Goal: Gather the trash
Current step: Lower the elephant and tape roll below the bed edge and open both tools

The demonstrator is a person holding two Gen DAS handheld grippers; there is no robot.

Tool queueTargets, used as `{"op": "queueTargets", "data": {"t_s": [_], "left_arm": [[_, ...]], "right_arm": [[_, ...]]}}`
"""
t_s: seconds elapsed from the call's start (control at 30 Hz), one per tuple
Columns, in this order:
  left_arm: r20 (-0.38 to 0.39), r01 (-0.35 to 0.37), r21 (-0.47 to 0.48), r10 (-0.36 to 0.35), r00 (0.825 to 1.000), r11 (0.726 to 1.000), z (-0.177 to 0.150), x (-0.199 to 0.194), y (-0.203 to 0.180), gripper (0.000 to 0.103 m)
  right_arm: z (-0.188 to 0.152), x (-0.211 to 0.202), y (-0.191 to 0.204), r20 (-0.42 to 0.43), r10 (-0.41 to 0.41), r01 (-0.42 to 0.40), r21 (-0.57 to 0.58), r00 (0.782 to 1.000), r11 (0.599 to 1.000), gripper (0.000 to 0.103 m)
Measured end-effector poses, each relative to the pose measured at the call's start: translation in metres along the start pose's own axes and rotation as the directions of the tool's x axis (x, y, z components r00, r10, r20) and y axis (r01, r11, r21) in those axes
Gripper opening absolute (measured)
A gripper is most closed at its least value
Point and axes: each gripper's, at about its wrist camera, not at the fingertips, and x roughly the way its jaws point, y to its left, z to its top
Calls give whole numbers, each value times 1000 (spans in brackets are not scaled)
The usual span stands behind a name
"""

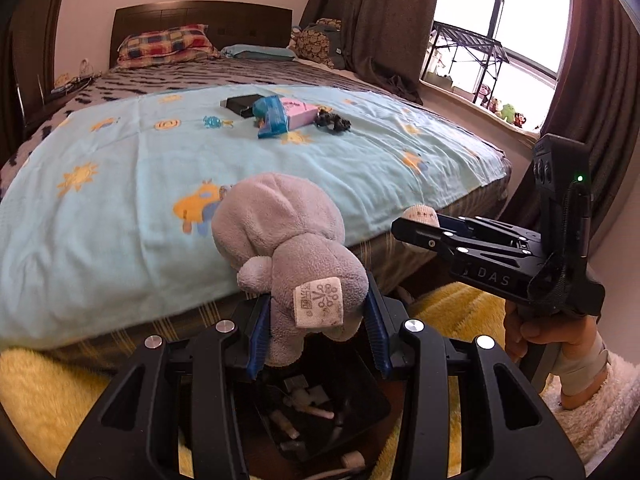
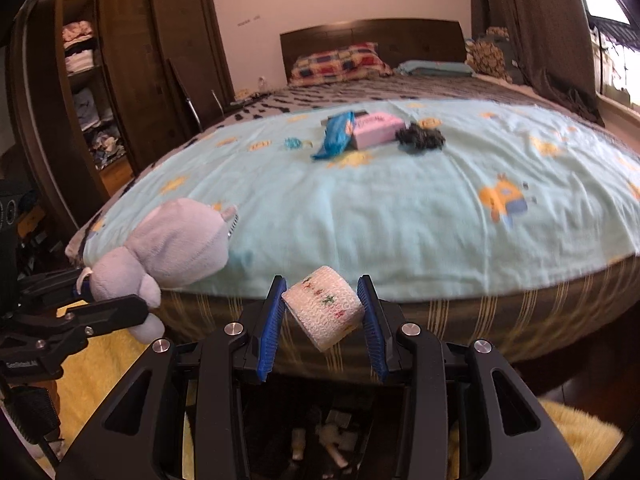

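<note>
Beside the bed (image 1: 120, 240), left claw (image 1: 316, 332) clamped on grey plush toy (image 1: 288, 240), right claw (image 2: 322, 316) clamped on bandage roll (image 2: 324, 308).

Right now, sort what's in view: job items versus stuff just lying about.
Job:
- plush toy, held by left gripper
- tape roll, held by right gripper
- bin
- blue wrapper
- pink box
- black clump

Lying about:
- pillow
- curtains
</note>
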Motion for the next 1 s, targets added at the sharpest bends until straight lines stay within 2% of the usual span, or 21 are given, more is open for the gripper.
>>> {"op": "queueTargets", "data": {"t_s": [0.2, 0.53, 0.77, 0.9, 1.0], "left_arm": [[-66, 37, -22, -38, 997, 999, -25, 2, -7, 39], [-204, 24, -24, -28, 979, 999, -53, 41, -7, 39], [-301, 51, -49, -64, 952, 997, -71, 62, -11, 38], [-372, 30, -99, -65, 926, 995, -83, 83, 3, 38], [-403, 15, -119, -62, 913, 993, -90, 95, 12, 38]], "right_arm": [[-25, -3, 2, -52, 16, -15, 35, 999, 999, 38], [-58, 25, 3, -185, 10, 1, 57, 983, 998, 38], [-71, 38, 3, -238, 9, 7, 65, 971, 998, 38], [-78, 46, 1, -268, 0, 20, 69, 964, 997, 38], [-84, 52, -3, -293, -3, 28, 80, 956, 996, 38]]}}
